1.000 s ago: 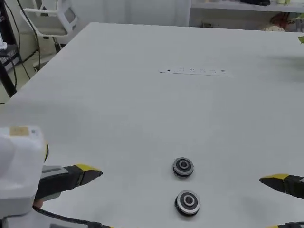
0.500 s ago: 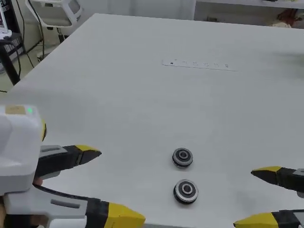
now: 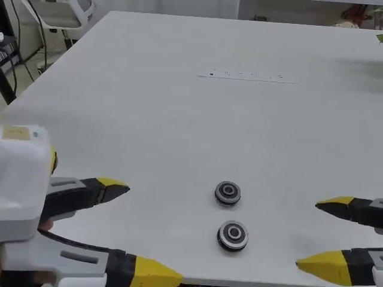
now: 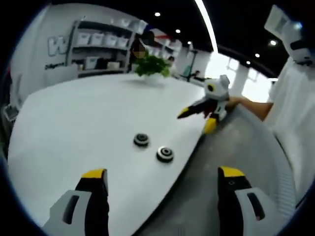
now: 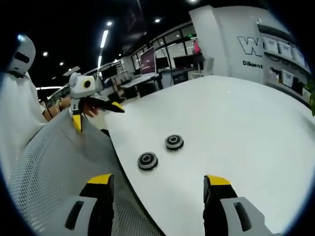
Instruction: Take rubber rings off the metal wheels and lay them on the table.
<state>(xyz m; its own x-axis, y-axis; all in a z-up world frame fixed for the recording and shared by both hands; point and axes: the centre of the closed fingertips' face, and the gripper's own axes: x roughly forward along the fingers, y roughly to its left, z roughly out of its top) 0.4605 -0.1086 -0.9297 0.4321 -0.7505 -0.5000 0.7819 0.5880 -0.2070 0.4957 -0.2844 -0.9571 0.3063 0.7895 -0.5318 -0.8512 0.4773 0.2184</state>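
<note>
Found two metal wheels lying flat on the white worktop [image 3: 179,119], close to its front edge: farther wheel [image 3: 228,193] and nearer wheel [image 3: 233,235], just beside each other but not touching. Noted a dark outer band on each, taken to be the rubber rings [image 3: 220,238], still seated on both wheels. Saw no loose ring anywhere on the worktop. Judged the task as not begun in effect: none removed, two left to strip and lay down.

Recorded the left gripper [image 3: 146,233] to the left of the wheels, fingers spread wide, holding nothing. Recorded the right gripper [image 3: 309,234] to the right of them, fingers likewise wide apart and empty. Confirmed in both gripper views: wheels ahead of the open fingers, clear of contact. Placed both grippers by the front edge, apart from either wheel, with the wheels between them.

Expected next: steadying one wheel with one gripper and peeling its band with the other. Advised care against a wheel sliding off the nearby edge.
</note>
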